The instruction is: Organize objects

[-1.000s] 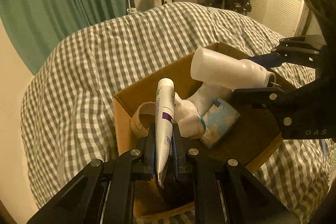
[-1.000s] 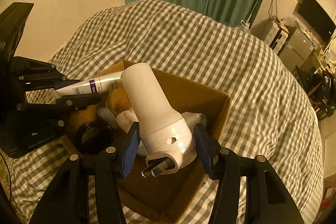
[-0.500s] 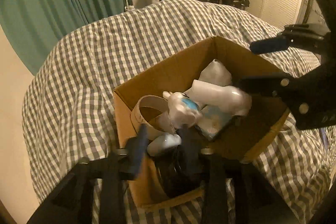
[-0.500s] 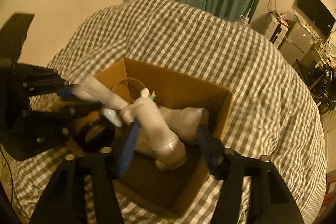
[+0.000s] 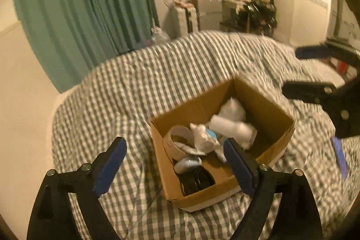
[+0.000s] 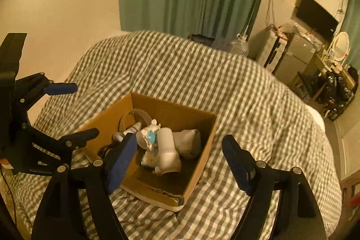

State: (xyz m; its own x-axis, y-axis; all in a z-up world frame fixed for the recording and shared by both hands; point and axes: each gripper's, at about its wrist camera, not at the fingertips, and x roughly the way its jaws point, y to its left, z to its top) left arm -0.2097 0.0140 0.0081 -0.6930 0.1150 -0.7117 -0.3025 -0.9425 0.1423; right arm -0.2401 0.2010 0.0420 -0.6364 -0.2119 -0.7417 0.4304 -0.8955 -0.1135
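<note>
— Both spread wide, left tool (image 5: pixel 174 155) and right tool (image 6: pixel 180 155), gripping nothing?
— Yes. Hovering above the cardboard box (image 6: pixel 203 151) on the bed (image 6: pixel 225 82); white bottle (image 6: pixel 167 150) lying inside among the rest, gathered for tidiness.

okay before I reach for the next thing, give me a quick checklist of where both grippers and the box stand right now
1. Left gripper open and empty: ok, fingers spread wide, nothing between them.
2. Right gripper open and empty: ok.
3. White bottle inside the cardboard box: ok, it lies on its side among the other items.
4. Tube in the box: ok, it lies low, beside the tape roll.
5. Box resting level on the checked bedspread: ok, it looks upright, not tipped.
6. More loose items left to collect: cannot tell; a small blue object lies on the bedspread at right, too blurred to identify.
</note>
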